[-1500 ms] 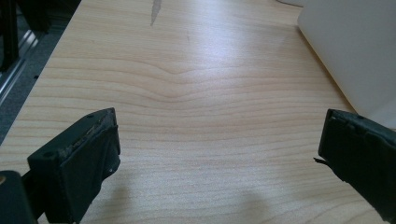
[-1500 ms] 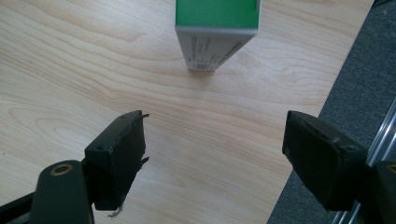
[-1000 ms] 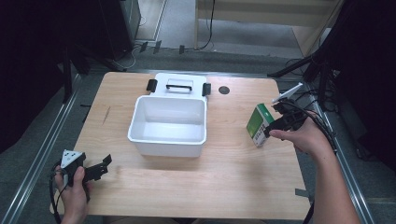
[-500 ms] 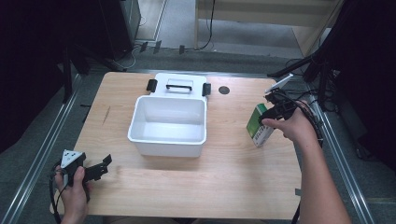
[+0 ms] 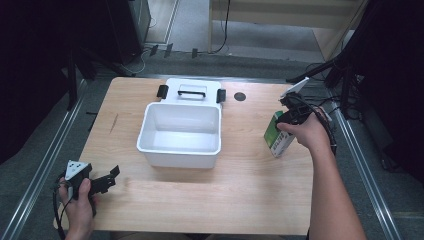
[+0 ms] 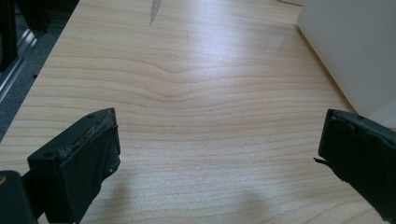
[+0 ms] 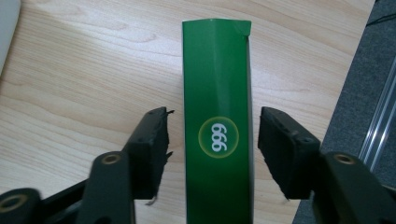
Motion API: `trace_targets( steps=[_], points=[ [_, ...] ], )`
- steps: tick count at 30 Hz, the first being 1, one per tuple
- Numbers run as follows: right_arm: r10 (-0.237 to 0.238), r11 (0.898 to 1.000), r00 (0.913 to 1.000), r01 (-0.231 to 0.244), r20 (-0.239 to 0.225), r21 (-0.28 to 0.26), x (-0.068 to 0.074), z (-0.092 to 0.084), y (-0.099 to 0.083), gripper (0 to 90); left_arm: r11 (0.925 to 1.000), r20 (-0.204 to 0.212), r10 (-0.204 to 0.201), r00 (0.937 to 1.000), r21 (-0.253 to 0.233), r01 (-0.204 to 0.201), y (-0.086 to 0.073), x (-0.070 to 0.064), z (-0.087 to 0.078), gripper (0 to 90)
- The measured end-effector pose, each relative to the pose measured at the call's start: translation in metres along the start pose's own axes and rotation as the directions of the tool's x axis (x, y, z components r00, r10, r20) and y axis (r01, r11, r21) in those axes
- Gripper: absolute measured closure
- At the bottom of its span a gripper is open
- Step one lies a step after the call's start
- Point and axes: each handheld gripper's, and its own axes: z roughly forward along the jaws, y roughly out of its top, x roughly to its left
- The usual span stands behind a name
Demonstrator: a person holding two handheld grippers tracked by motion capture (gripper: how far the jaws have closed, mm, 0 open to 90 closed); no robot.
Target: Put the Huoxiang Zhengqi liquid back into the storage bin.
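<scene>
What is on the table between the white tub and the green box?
Nothing: bare wooden table lies between the white tub and the green box in the high view.

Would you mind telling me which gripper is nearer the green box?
Right. The right gripper straddles the green box, jaws open either side; the left gripper sits at the table's opposite near corner.

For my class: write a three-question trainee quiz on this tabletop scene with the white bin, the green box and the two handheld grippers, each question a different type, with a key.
1. True or false: the right gripper has its jaws either side of the green box, with gaps showing.
2. Which lies beyond the white bin? A) its lid B) a cup C) a towel
3. Fill in: the left gripper hangs open over bare ____.

Key: 1 true; 2 A; 3 table.
</scene>
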Motion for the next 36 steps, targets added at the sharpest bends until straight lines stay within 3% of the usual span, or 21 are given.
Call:
trace_targets(
  steps=[5,8,15,16,17,18,20,21,22,23,24,25,26,27,28,29,31,32,34,35,36],
  points=[
    [-0.003,1.000,1.0000,0.003,0.001,0.029,0.001,0.008,0.001,49.4,1.0000,0.001,0.000,1.0000,0.000,0.000,0.000,0.000,0.000,0.0],
    [-0.023,0.999,0.9997,0.023,0.007,0.031,0.004,0.009,0.000,61.0,1.0000,0.001,-0.001,1.0000,0.003,0.001,0.000,0.000,0.000,0.0],
    [-0.074,0.997,0.9973,0.074,-0.003,0.022,0.007,0.007,-0.002,63.8,1.0000,0.000,-0.001,1.0000,0.004,0.001,0.000,0.000,0.000,0.0],
    [-0.113,0.993,0.9935,0.113,-0.006,0.024,0.010,0.006,-0.003,63.9,1.0000,0.000,0.000,1.0000,0.004,0.000,0.000,0.000,0.000,0.0],
    [-0.113,0.993,0.9935,0.113,-0.006,0.024,0.010,0.006,-0.003,63.9,1.0000,0.000,0.000,1.0000,0.004,0.000,0.000,0.000,0.000,0.0],
    [-0.169,0.985,0.9856,0.169,-0.008,0.017,0.012,0.004,-0.004,63.9,1.0000,0.000,0.000,1.0000,0.004,0.000,0.000,0.000,0.000,0.0],
    [-0.223,0.975,0.9748,0.223,-0.009,0.006,0.014,0.002,-0.005,64.0,1.0000,0.000,0.000,1.0000,0.004,0.000,0.000,0.000,0.000,0.0],
    [-0.223,0.975,0.9748,0.223,-0.009,0.006,0.014,0.002,-0.005,64.0,1.0000,0.000,0.000,1.0000,0.004,0.000,0.000,0.000,0.000,0.0],
    [-0.292,0.956,0.9563,0.292,-0.003,-0.008,0.018,-0.002,-0.007,64.0,1.0000,0.000,0.001,1.0000,0.004,-0.001,0.000,0.000,0.000,0.0],
    [-0.292,0.956,0.9563,0.292,-0.003,-0.008,0.018,-0.002,-0.007,64.0,1.0000,0.000,0.001,1.0000,0.004,-0.001,0.000,0.000,0.000,0.0],
    [-0.315,0.949,0.9490,0.315,-0.004,-0.012,0.020,-0.004,-0.008,64.0,1.0000,0.000,0.001,1.0000,0.004,-0.001,0.000,0.000,0.000,0.0],
    [-0.357,0.934,0.9337,0.357,-0.024,-0.022,0.024,-0.009,-0.009,64.1,1.0000,0.000,0.002,1.0000,0.004,-0.002,0.000,0.000,0.001,0.0],
    [-0.372,0.928,0.9277,0.371,-0.031,-0.031,0.024,-0.011,-0.010,64.1,1.0000,0.000,0.002,1.0000,0.004,-0.002,0.000,0.000,0.000,0.0],
    [-0.399,0.917,0.9156,0.397,-0.049,-0.047,0.026,-0.014,-0.010,64.1,1.0000,0.000,0.002,1.0000,0.004,-0.002,0.000,0.000,0.000,0.1],
    [-0.399,0.917,0.9156,0.397,-0.049,-0.047,0.026,-0.014,-0.010,64.1,1.0000,0.000,0.002,1.0000,0.003,-0.002,0.000,0.000,0.001,0.1],
    [-0.429,0.903,0.9012,0.424,-0.065,-0.071,0.029,-0.019,-0.011,64.0,1.0000,0.000,0.002,1.0000,0.003,-0.002,0.000,0.000,0.001,0.1],
    [-0.457,0.888,0.8864,0.450,-0.076,-0.093,0.032,-0.024,-0.011,64.1,1.0000,0.000,0.002,1.0000,0.003,-0.002,0.000,0.000,0.001,0.1],
    [-0.457,0.888,0.8864,0.450,-0.076,-0.093,0.032,-0.024,-0.011,64.1,1.0000,0.000,0.002,1.0000,0.003,-0.002,0.000,0.000,0.001,0.1],
    [-0.497,0.866,0.8643,0.488,-0.077,-0.114,0.037,-0.032,-0.012,64.1,1.0000,0.001,0.003,1.0000,0.005,-0.003,0.000,0.000,0.001,0.1],
    [-0.539,0.840,0.8388,0.527,-0.078,-0.130,0.041,-0.038,-0.012,64.1,1.0000,0.000,0.003,1.0000,0.005,-0.003,0.000,-0.001,0.001,0.1],
    [-0.555,0.829,0.8278,0.543,-0.079,-0.137,0.042,-0.041,-0.012,64.1,1.0000,0.000,0.004,1.0000,0.005,-0.004,0.000,0.000,0.001,0.1]
  ],
)
